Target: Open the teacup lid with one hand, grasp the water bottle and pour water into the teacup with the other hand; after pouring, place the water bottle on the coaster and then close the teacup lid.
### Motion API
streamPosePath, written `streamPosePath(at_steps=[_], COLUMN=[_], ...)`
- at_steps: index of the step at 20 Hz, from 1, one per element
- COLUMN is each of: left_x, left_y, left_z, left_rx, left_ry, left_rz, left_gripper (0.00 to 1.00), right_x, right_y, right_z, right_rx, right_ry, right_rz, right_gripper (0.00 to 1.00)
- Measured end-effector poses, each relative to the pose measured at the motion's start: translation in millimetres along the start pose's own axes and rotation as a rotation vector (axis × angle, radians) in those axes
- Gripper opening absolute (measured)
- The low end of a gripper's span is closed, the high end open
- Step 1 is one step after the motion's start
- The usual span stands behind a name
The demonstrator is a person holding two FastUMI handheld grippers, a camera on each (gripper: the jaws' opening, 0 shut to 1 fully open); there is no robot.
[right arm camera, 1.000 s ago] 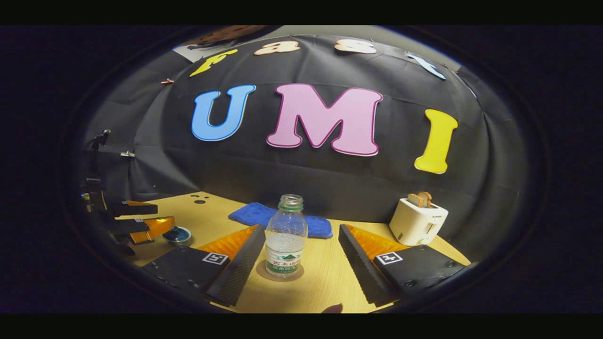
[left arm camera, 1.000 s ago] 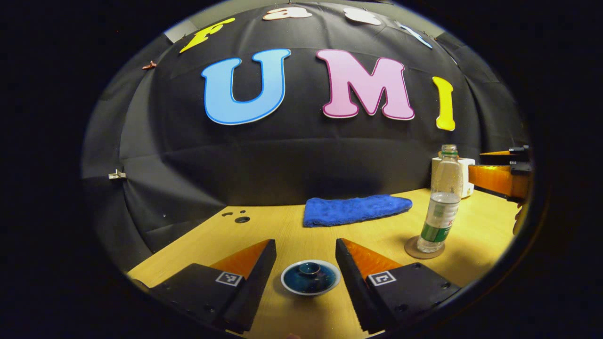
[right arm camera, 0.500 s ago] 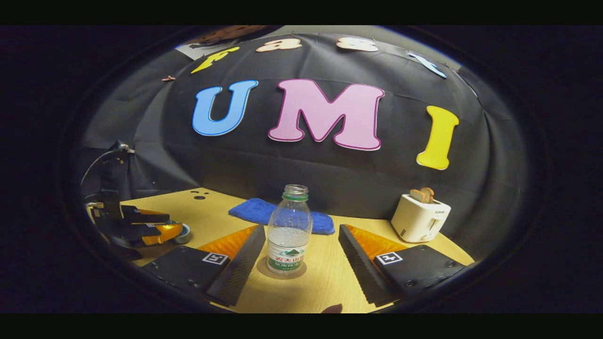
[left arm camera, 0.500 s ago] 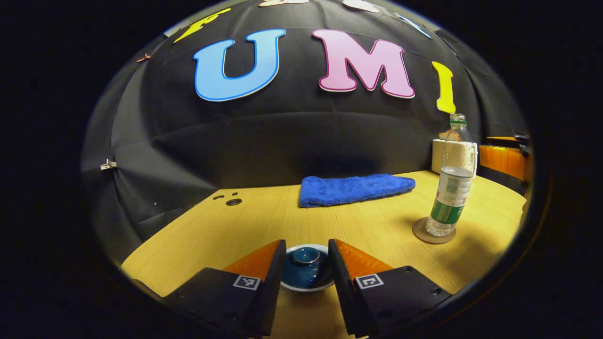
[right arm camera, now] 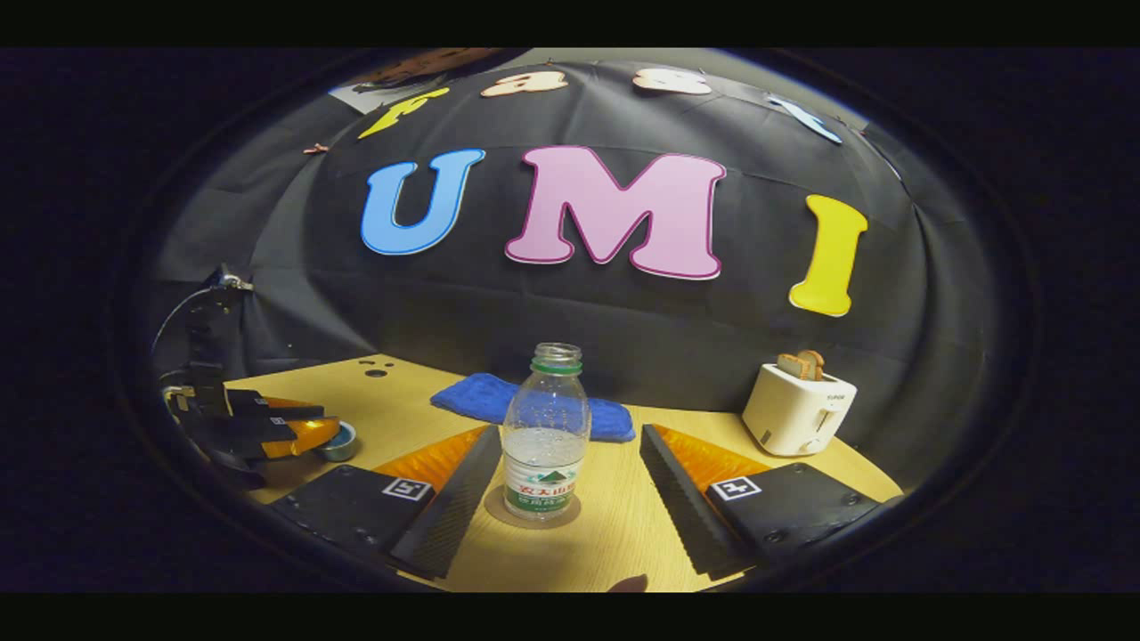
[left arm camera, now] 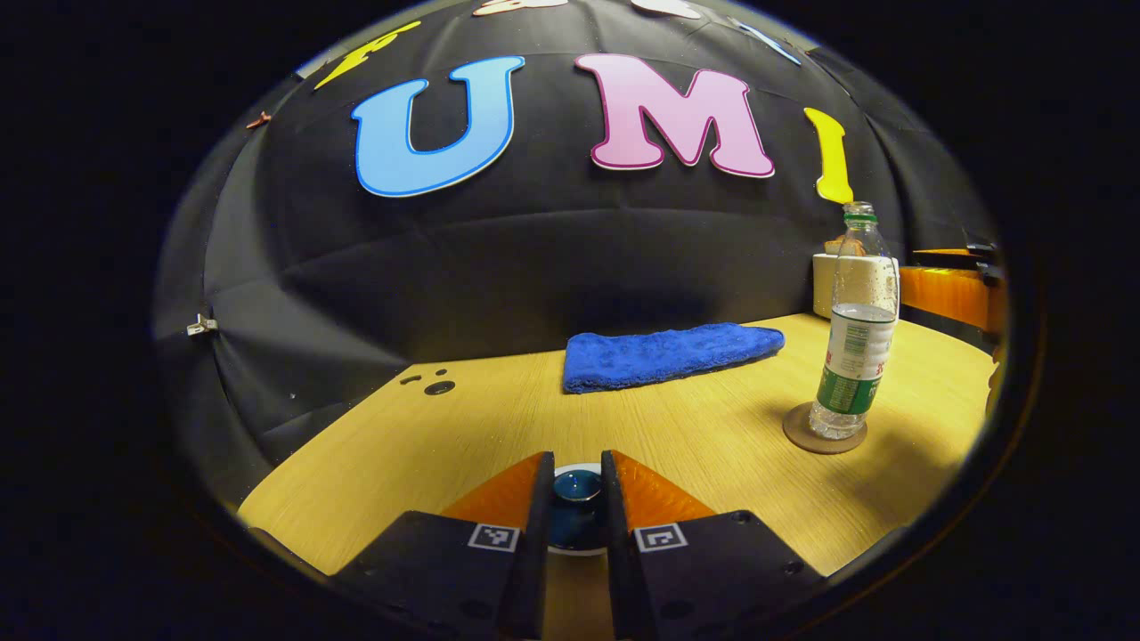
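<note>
Two grippers work over a wooden table [left arm camera: 499, 418]. We see the left gripper [left arm camera: 577, 481] low at the near edge in the left gripper view, its fingers narrowed around the knob of the teacup lid [left arm camera: 576, 488]; they sit just beside the knob on both sides, but we cannot tell if both actually press on it. The lid is dark blue and sits on a white-rimmed teacup [left arm camera: 570, 549], mostly hidden between the fingers. In the right gripper view the right gripper [right arm camera: 567, 485] is spread wide with the water bottle [right arm camera: 545, 434] standing upright between its fingers, touching neither. The bottle has no cap, is partly filled, carries a green label and rests on a round brown coaster [right arm camera: 533, 516]. From the left gripper view the bottle and coaster are to the far right on the table, well apart from the teacup. A folded blue towel [left arm camera: 668, 353] lies at the far side near the wall. A white toaster [right arm camera: 797, 409] with bread slices in its slots stands to the far right, beyond the bottle. We also see the left gripper at the left edge of the right gripper view, over the teacup.
</note>
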State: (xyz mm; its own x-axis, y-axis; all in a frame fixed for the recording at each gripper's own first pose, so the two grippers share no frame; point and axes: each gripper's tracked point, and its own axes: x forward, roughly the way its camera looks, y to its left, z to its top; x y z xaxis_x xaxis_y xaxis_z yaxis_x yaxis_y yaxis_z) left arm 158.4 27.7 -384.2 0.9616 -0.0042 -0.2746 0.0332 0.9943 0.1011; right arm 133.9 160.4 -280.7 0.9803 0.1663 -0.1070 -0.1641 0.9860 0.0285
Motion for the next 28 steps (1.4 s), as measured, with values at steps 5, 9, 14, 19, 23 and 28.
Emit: streamPosePath(at_steps=[5, 9, 14, 19, 23, 28], left_x=[-14, -21, -31, -35, -38, -44], left_y=[1, 11, 28, 40, 44, 49], left_z=[30, 42, 34, 33, 36, 41], left_rx=[-0.011, -0.032, -0.054, -0.059, -0.055, -0.081], left_ry=[-0.072, -0.081, -0.052, -0.056, -0.068, -0.075], left_rz=[-0.003, 0.004, 0.027, 0.052, 0.058, 0.054], left_gripper=[0.31, 0.31, 0.3, 0.3, 0.3, 0.3], right_x=[7, 17, 36, 56, 58, 56], right_y=[7, 13, 20, 21, 24, 45], right_z=[-6, -17, -38, -53, -46, -20], right_rx=[0.004, 0.003, 0.026, 0.073, 0.006, -0.34], right_ry=[0.01, 0.021, 0.046, 0.069, 0.095, 0.058], right_rz=[0.019, 0.029, 0.039, 0.048, 0.033, 0.051], right_gripper=[0.97, 0.97, 0.98, 0.98, 0.74, 0.74])
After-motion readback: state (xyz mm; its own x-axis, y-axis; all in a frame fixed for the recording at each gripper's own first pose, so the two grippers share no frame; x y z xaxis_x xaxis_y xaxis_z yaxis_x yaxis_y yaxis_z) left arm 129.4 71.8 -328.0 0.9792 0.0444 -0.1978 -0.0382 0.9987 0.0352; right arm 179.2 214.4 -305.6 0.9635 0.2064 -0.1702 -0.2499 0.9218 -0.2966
